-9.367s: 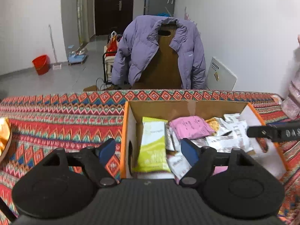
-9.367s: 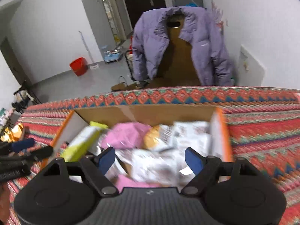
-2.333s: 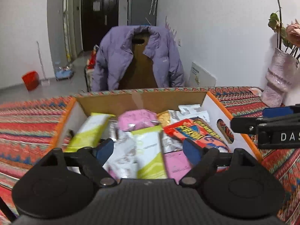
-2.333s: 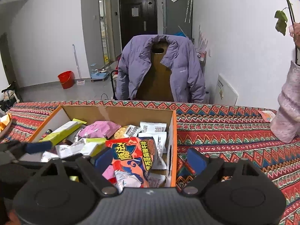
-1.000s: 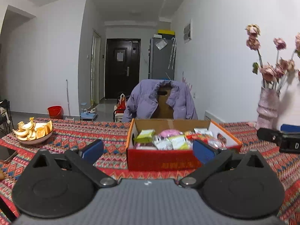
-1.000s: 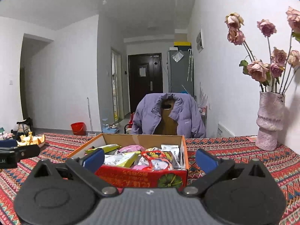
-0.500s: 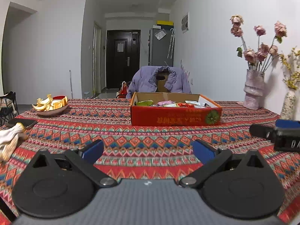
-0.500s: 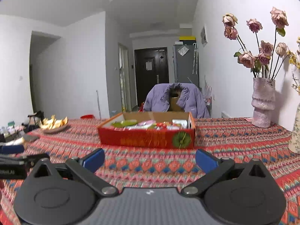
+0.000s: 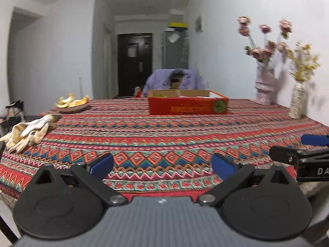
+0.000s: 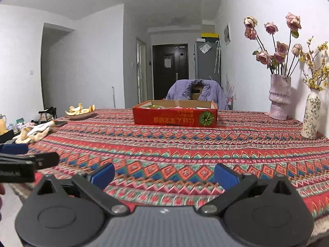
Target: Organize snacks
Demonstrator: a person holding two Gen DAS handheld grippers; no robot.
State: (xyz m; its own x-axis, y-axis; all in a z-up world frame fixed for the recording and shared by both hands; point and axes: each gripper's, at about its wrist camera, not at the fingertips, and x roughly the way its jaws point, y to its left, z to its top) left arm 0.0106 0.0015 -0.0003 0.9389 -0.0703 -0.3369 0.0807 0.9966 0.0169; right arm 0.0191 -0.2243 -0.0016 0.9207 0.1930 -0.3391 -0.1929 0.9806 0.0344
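Observation:
A red cardboard snack box (image 9: 188, 103) (image 10: 174, 114) stands far across the patterned tablecloth (image 9: 156, 135) (image 10: 185, 144). Only the tops of a few packets show over its rim in the right wrist view. My left gripper (image 9: 162, 165) hangs open over the near table edge with nothing between its fingers. My right gripper (image 10: 164, 176) is open and empty too, low at the near edge. Each gripper shows at the side of the other's view. Both are far from the box.
A plate of orange peel (image 9: 72, 104) (image 10: 81, 111) and a pair of white gloves (image 9: 27, 132) (image 10: 35, 132) lie at the left. Two vases with dried flowers (image 9: 265, 88) (image 10: 280, 96) stand at the right by the wall. A chair with a purple jacket (image 10: 195, 94) is behind the table.
Both grippers have pulled far back from the snack box to the near edge of the table and dropped lower. They stay open and empty.

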